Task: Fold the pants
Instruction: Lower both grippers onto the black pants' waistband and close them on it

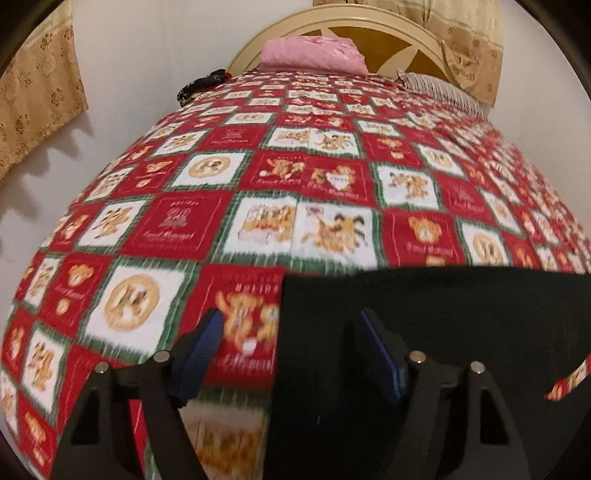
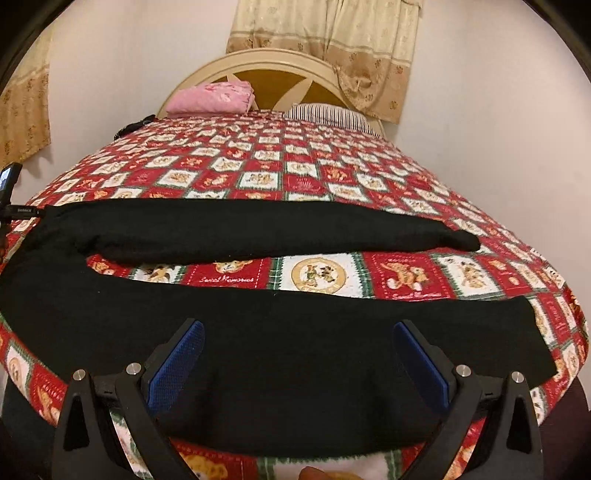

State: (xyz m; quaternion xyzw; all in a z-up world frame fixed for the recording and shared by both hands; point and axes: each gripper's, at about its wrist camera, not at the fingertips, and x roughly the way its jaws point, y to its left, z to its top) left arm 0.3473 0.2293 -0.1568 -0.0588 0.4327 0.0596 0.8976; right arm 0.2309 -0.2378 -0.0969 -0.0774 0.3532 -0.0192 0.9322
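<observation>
Left gripper [image 1: 291, 328], fingers spread, straddles the edge of black pants [image 2: 280, 354] at lower frame; right gripper [image 2: 297, 341] hovers with jaws apart above the nearer leg. Beneath them, a red-and-white teddy-bear bedspread [image 2: 332, 173] reads "Sweet Memories". Upper frame: pink folded cloth [image 2: 210, 98], cream headboard [image 2: 258, 61], patterned curtain [image 2: 332, 33].

Left gripper [image 1: 293, 328] and right gripper [image 2: 297, 341], both angled downward, jaws apart.
</observation>
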